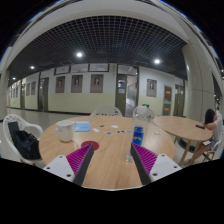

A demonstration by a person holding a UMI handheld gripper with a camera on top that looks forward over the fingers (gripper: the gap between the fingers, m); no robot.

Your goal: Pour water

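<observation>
A wooden table (pixel 110 165) stretches ahead of me. A white cup (pixel 65 130) stands on its far left part, beyond the left finger. A clear bottle with a blue label (pixel 137 125) stands on the far right part, just beyond the right finger. My gripper (pixel 112 151) is open and empty over the table's near part. Its magenta pads (pixel 80 157) sit wide apart, and only bare wood lies between them.
A flat blue item (pixel 83 127) lies by the cup. A chair with a dark bag (pixel 20 142) is on the left. A second round table (pixel 180 126) with a seated person (pixel 211 122) is on the right. A hall with doors (pixel 120 92) lies behind.
</observation>
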